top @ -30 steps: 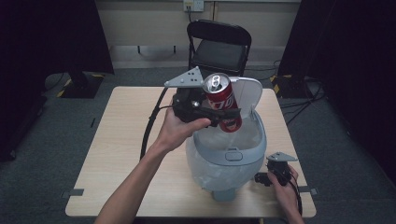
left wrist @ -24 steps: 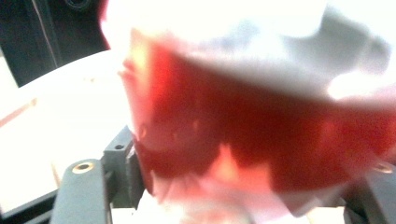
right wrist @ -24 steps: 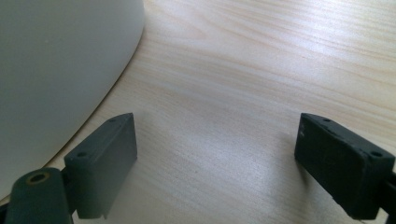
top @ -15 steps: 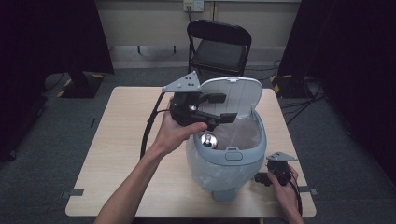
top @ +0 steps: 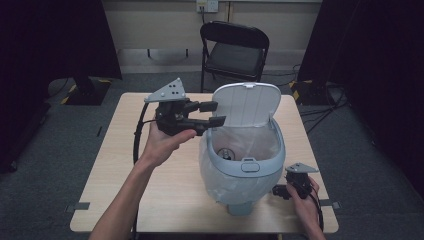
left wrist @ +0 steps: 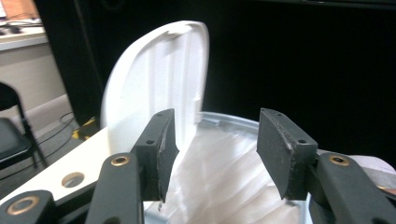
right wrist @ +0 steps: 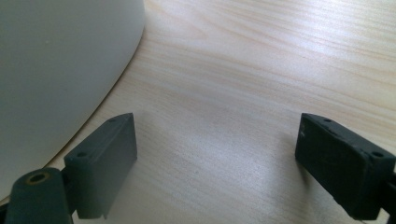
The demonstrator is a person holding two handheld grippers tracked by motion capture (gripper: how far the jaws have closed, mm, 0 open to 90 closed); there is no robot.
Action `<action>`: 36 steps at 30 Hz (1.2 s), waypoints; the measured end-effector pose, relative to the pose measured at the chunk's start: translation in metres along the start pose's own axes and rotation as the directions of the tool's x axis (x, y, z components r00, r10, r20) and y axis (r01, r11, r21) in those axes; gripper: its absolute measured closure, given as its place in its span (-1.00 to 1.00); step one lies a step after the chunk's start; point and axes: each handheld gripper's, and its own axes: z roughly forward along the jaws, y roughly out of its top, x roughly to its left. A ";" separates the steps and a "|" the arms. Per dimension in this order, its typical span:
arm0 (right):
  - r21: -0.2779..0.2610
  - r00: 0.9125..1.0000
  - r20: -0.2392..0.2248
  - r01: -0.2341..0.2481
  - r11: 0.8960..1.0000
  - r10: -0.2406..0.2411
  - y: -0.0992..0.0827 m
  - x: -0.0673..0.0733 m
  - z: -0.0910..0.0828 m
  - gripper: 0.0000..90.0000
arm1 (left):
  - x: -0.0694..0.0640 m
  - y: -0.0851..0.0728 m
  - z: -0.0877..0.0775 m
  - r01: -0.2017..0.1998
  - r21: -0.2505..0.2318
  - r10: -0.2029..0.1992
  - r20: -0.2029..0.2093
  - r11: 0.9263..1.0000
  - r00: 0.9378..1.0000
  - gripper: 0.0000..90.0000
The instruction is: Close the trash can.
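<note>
The bin is pale grey-blue with a white lid and a clear, whitish liner. The table is light wood with fine grain. Both grippers are black, each topped by a grey plate. The chair is black.

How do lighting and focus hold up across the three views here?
High view: evenly lit table, dark room edges, left gripper sharp. Left gripper view: black background, bin lid bright, nearest jaw parts soft. Right gripper view: soft glare on the wood, bin wall shaded and blurred.
</note>
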 end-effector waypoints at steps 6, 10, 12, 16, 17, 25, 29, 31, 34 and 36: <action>0.000 1.000 0.000 0.000 1.000 0.000 0.000 0.000 0.000 -0.75 | 0.017 -0.005 -0.015 0.032 -0.026 -0.033 -0.044 0.999 0.998 0.16; 0.000 1.000 0.000 0.000 1.000 0.000 0.000 0.000 0.000 -0.75 | 0.032 -0.005 -0.016 0.061 -0.030 -0.063 -0.080 0.998 0.995 0.18; 0.000 1.000 0.000 0.000 1.000 0.000 0.000 0.000 0.000 -0.75 | 0.040 -0.004 -0.014 0.074 -0.031 -0.077 -0.096 0.997 0.992 0.17; 0.000 1.000 0.000 0.000 1.000 0.000 0.000 0.000 0.000 -0.75 | 0.056 -0.002 -0.008 0.099 -0.048 -0.105 -0.132 0.994 0.986 0.15; 0.000 1.000 0.000 0.000 1.000 0.000 0.000 0.000 0.000 -0.75 | 0.061 -0.002 -0.004 0.111 -0.052 -0.117 -0.149 0.992 0.982 0.12; 0.000 1.000 0.000 0.000 1.000 0.000 0.000 0.000 0.000 -0.75 | 0.081 0.005 0.017 0.155 -0.050 -0.161 -0.146 0.987 0.976 -0.09; 0.000 1.000 0.000 0.000 1.000 0.000 0.000 0.000 0.000 -0.75 | 0.082 0.007 0.028 0.160 -0.031 -0.162 -0.134 0.987 0.978 -0.22; 0.000 1.000 0.000 0.000 1.000 0.000 0.000 0.000 0.000 -0.75 | 0.080 0.006 0.032 0.163 -0.023 -0.164 -0.120 0.986 0.979 -0.29; 0.000 1.000 0.000 0.000 1.000 0.000 0.000 0.000 0.000 -0.75 | 0.080 0.005 0.035 0.164 -0.023 -0.166 -0.108 0.986 0.980 -0.28; 0.000 1.000 0.000 0.000 1.000 0.000 0.000 0.000 0.000 -0.75 | 0.080 0.003 0.035 0.178 -0.029 -0.180 -0.092 0.984 0.979 -0.28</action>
